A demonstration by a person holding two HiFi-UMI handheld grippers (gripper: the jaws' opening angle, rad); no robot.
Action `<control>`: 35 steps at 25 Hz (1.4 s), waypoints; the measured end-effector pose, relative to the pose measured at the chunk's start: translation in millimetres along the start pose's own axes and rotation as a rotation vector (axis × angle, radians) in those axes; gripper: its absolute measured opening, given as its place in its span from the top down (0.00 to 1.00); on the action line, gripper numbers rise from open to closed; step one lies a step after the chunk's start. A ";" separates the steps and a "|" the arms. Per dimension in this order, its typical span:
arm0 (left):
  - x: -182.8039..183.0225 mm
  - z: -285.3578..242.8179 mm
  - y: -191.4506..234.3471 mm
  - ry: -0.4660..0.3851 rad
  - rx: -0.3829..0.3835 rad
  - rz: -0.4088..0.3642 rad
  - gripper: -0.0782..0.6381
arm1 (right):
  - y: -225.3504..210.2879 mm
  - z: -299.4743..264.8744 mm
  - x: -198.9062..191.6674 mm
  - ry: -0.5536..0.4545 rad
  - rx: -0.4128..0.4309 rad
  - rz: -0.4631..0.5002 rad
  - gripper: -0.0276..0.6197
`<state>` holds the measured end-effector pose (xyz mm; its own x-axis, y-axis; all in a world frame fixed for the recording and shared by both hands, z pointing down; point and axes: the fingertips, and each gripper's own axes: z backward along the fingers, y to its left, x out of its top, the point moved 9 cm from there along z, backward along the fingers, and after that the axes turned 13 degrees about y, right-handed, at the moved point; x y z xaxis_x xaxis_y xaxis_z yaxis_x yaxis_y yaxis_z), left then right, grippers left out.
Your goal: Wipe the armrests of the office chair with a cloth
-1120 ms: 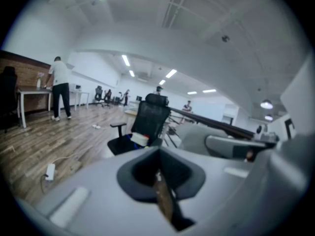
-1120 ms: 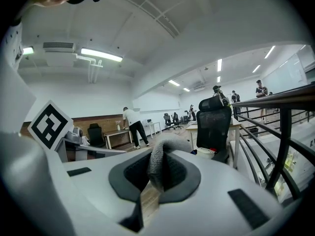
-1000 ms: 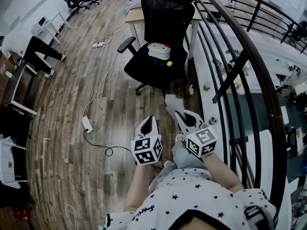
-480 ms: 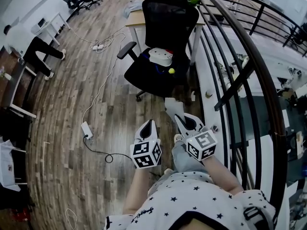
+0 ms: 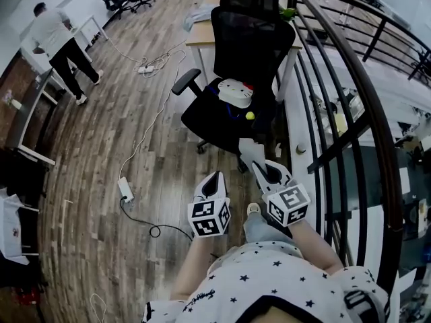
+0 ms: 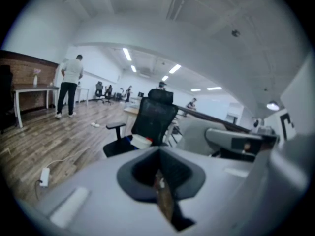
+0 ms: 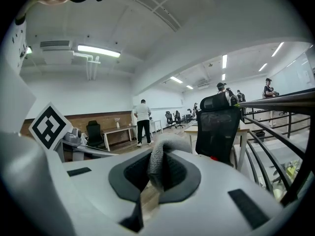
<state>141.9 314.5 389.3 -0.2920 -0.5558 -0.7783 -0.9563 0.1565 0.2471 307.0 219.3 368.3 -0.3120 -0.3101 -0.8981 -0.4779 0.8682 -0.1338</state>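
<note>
A black mesh office chair [image 5: 244, 66] stands ahead by a desk, its left armrest [image 5: 185, 81] sticking out; a white object with red trim [image 5: 234, 90] and a small yellow ball [image 5: 250, 115] lie on the seat. The chair [image 6: 153, 122] also shows in the left gripper view, and as a backrest [image 7: 218, 132] in the right gripper view. My right gripper [image 5: 258, 165] is shut on a grey cloth [image 5: 248, 149], seen pinched between the jaws [image 7: 156, 167]. My left gripper [image 5: 211, 185] is shut with nothing in it, short of the chair.
A curved black railing [image 5: 350, 99] runs along the right. A wooden desk [image 5: 202, 36] stands behind the chair. A power strip and cable [image 5: 125, 189] lie on the wood floor at left. A person [image 5: 57, 42] stands at a table far left.
Both grippers and I have moved forward toward the chair; it now sits closer and lower in the head view. The person at far left has straightened up.
</note>
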 end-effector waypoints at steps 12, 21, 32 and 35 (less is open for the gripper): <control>61.2 -81.5 -4.3 -0.011 0.011 0.008 0.89 | -82.7 -51.5 39.5 -0.006 -0.002 0.024 0.92; 92.9 -126.6 -4.8 -0.008 0.033 0.021 0.89 | -134.7 -75.9 53.7 -0.008 -0.002 0.001 0.92; 95.5 -169.0 3.7 0.052 0.066 0.032 0.89 | -181.7 -94.7 43.2 0.022 -0.031 -0.042 0.92; 96.1 -181.5 7.1 0.076 0.052 0.030 0.89 | -193.1 -97.0 35.7 0.048 -0.067 -0.062 0.92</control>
<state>109.9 114.0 421.1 -0.3207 -0.6100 -0.7246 -0.9471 0.2155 0.2378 308.5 3.0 402.7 -0.3187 -0.3818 -0.8676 -0.5509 0.8195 -0.1583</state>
